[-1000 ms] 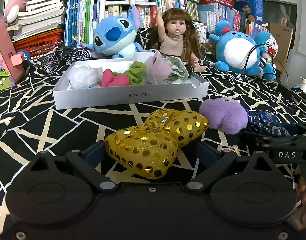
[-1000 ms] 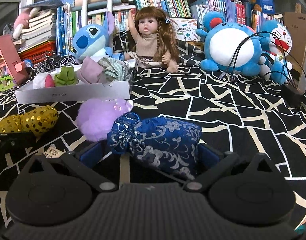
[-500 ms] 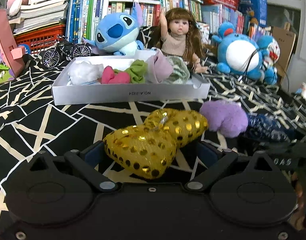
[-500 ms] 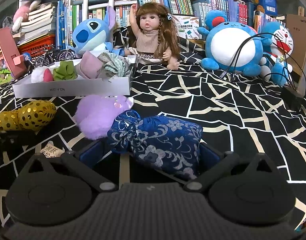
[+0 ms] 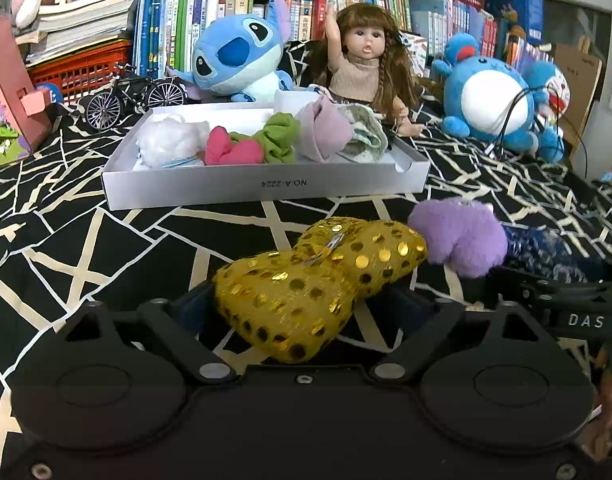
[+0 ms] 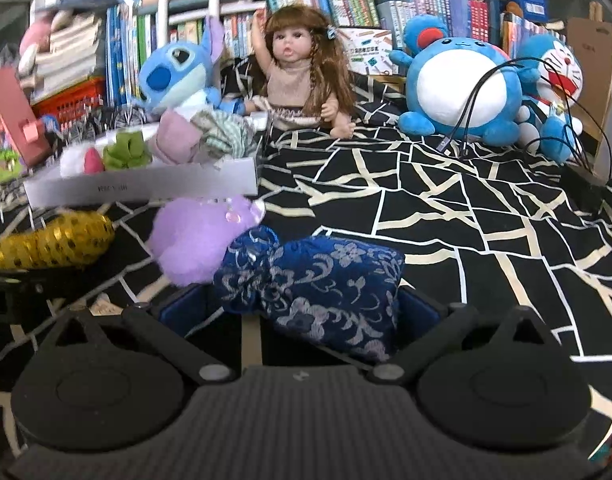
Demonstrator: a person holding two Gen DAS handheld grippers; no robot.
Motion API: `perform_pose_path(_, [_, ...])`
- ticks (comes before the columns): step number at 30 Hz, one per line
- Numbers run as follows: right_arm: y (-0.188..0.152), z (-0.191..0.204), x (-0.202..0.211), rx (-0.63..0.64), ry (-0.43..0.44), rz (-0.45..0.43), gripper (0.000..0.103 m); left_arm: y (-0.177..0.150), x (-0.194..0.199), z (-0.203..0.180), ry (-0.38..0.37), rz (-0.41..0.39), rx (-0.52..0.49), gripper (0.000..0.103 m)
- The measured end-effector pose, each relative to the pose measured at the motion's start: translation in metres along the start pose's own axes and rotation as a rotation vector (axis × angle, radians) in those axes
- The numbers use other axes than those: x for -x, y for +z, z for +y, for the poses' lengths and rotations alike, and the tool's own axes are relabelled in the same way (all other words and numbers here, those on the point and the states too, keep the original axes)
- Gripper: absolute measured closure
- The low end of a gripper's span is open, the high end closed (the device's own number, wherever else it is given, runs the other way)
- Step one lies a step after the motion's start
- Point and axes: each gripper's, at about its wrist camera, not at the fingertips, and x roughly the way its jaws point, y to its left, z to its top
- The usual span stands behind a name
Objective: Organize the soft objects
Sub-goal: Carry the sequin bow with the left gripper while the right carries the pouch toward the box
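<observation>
A gold sequinned bow-shaped cushion (image 5: 306, 292) lies on the black patterned cloth between the fingers of my left gripper (image 5: 304, 308). The jaws are closing around it; the left pad is at its edge and a gap shows on the right. My right gripper (image 6: 298, 312) stands open around a dark blue brocade pouch (image 6: 318, 288) resting on the cloth. A purple plush (image 5: 462, 240) sits between cushion and pouch, touching both. Behind them, the white box (image 5: 266, 188) holds white, pink, green, mauve and striped soft items.
A blue Stitch plush (image 5: 238, 60), a long-haired doll (image 5: 366, 60) and a round blue plush (image 5: 490, 100) line the back, before shelves of books. A model bicycle (image 5: 134, 96) stands left of the box. Black cables (image 6: 506, 100) trail at the right.
The left gripper's fingers have drawn slightly closer together around the gold cushion. The right gripper and blue pouch look the same as before.
</observation>
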Motion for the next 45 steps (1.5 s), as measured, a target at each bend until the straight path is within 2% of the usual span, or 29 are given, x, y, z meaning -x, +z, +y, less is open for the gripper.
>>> perform_pose_path(3, [0.000,-0.005,0.008,-0.043,0.016,-0.041,0.000,0.002,0.003,0.005,-0.031,-0.012,0.030,0.028])
perform_pose_path(6, [0.000,-0.007,0.017,-0.044,0.010,-0.091,0.002,0.003,0.005,0.007,-0.046,-0.019,0.036,0.052])
perform_pose_path(8, [0.002,-0.007,0.019,-0.034,0.011,-0.104,0.011,0.004,0.004,0.009,-0.051,-0.013,0.055,0.053])
perform_pose_path(11, [0.004,-0.008,0.019,-0.024,0.024,-0.087,0.018,0.004,0.006,0.009,-0.043,-0.027,0.061,0.055])
perform_pose_path(22, [0.009,-0.008,0.029,-0.022,0.021,-0.109,0.037,0.012,0.023,0.006,-0.036,-0.096,0.043,0.055])
perform_pose_path(24, [0.011,-0.009,0.030,-0.027,0.023,-0.109,0.037,0.013,0.024,0.007,-0.035,-0.100,0.043,0.055])
perform_pose_path(29, [0.007,-0.011,0.028,-0.030,0.024,-0.096,0.023,0.009,0.021,0.010,-0.025,-0.080,0.052,0.053])
perform_pose_path(38, [-0.002,-0.001,0.020,0.056,-0.016,-0.074,0.016,0.009,0.027,0.011,-0.003,-0.106,0.040,0.053])
perform_pose_path(42, [-0.002,-0.003,0.017,0.047,-0.027,-0.070,0.019,0.012,0.027,0.015,0.013,-0.113,0.052,0.053])
perform_pose_path(43, [-0.001,-0.004,0.017,0.039,-0.025,-0.071,0.028,0.013,0.028,0.016,0.020,-0.115,0.056,0.053])
perform_pose_path(45, [0.000,-0.006,0.019,0.025,-0.022,-0.077,0.034,0.015,0.028,0.018,0.029,-0.120,0.060,0.053])
